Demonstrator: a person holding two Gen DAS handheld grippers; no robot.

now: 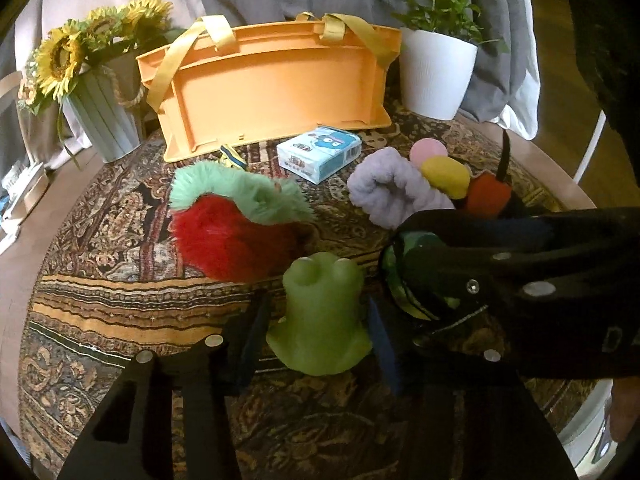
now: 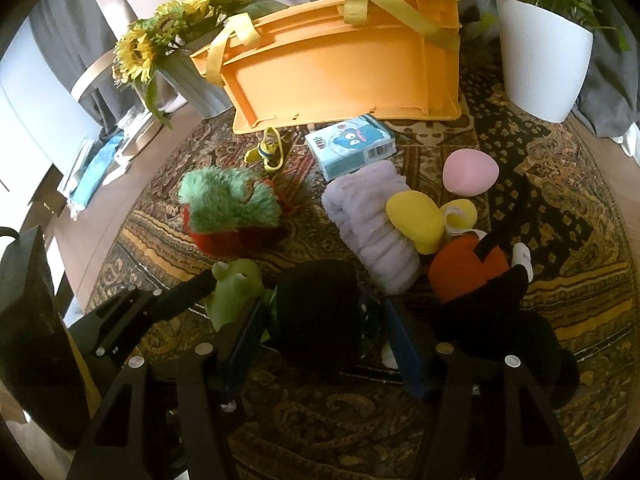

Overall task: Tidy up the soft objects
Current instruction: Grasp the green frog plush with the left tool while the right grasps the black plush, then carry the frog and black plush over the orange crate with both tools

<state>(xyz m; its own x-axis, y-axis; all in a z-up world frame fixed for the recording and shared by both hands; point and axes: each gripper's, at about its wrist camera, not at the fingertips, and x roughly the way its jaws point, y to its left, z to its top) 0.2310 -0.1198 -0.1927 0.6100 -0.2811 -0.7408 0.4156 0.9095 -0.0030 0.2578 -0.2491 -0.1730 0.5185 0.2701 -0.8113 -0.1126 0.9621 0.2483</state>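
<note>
Green squishy toy [image 1: 320, 320], in front of the orange bin [image 1: 272, 80], sat between the spread left gripper [image 1: 316, 340]; right gripper [image 2: 320, 320] straddled a dark plush [image 2: 316, 308]; squeezing gently seemed advisable.

Left claw [image 1: 318, 336] is low over the worktop [image 1: 100, 312], fingers spread wide, one blue-padded finger [image 1: 252, 344] on each side with daylight between pads and what sits in the gap. Right claw [image 2: 320, 344] is low as well, just to the right of its partner, fingers parted, pads [image 2: 404, 344] standing off a little from the dark shape between them. In the left view the right claw [image 1: 460, 280] reaches in from the right edge.
</note>
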